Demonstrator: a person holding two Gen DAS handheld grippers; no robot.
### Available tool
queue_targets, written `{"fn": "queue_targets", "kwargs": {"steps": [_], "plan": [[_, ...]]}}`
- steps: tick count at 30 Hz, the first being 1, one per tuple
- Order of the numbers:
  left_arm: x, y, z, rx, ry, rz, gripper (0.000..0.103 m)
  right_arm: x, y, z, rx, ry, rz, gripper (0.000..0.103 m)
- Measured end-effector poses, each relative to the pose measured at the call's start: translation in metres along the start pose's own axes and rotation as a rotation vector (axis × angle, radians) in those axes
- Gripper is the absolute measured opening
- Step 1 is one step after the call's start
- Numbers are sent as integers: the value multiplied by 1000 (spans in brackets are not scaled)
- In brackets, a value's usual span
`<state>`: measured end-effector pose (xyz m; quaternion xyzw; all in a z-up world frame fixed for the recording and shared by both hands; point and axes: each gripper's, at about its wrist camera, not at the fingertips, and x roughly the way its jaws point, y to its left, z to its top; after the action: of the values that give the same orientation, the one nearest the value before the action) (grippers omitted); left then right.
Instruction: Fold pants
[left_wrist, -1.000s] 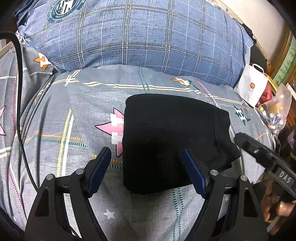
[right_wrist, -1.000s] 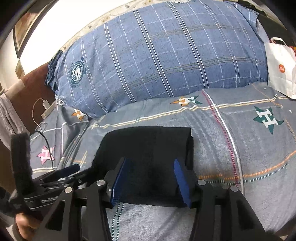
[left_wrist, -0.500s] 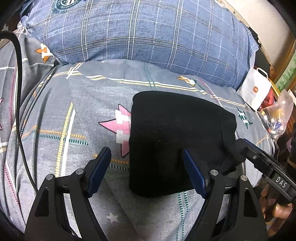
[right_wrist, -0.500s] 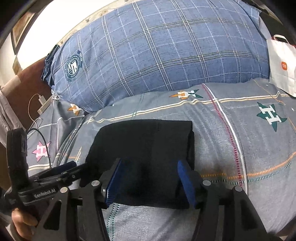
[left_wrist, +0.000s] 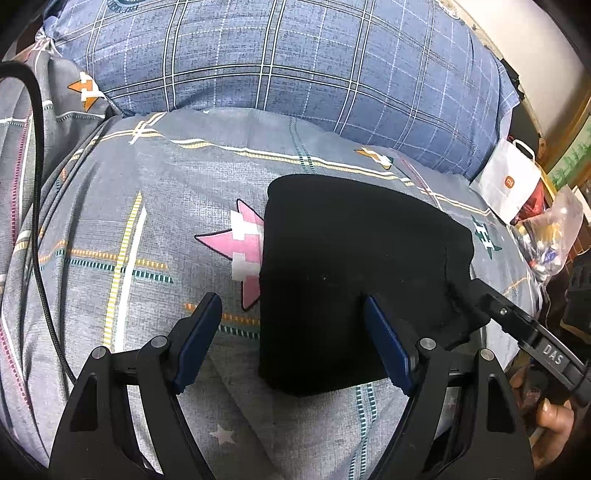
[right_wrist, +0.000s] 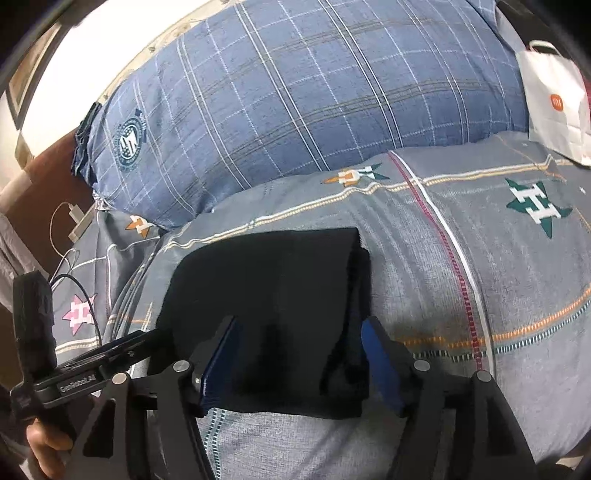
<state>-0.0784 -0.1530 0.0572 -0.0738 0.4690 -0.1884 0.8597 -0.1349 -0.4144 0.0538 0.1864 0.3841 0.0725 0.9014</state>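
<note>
Standing wide apart, the blue-padded fingers (left_wrist: 199, 336) of the left gripper (left_wrist: 295, 339) are hovering over the bed with nothing clamped; one finger is sitting over the bare grey sheet (left_wrist: 147, 177) and the other over the near part of the black pants (left_wrist: 351, 273). Over in the right wrist view, the right gripper (right_wrist: 301, 356) is straddling the near right edge of the pants (right_wrist: 273, 288), and its jaws have just been opening; the stacked cloth is lying between the pads, which are not visibly pressing on it. Its dark tip is also showing in the left wrist view at the garment's right corner, whether touching the cloth I cannot tell

The pants are lying folded into a compact dark rectangle in the middle of the sheet, their left edge covering part of a pink star print (left_wrist: 240, 247). Behind them a large blue plaid pillow (right_wrist: 314, 96) is resting against the headboard side. A white paper bag (right_wrist: 554, 99) is standing at the sheet's far right edge, and a black cable (left_wrist: 37, 206) is trailing down the left side. A person's hand (right_wrist: 44, 443) is gripping the left gripper's handle at the lower left of the right wrist view
</note>
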Motion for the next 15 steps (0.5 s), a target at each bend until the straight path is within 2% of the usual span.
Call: {"fn": "queue_targets", "kwargs": {"steps": [7,15], "plan": [[1,8,3,-38,2,-24,80,-3,-4,-2,8,4,16,68],[7,-2,7,4,10,-11,80,4,-12,0,48,17,39,69]]}}
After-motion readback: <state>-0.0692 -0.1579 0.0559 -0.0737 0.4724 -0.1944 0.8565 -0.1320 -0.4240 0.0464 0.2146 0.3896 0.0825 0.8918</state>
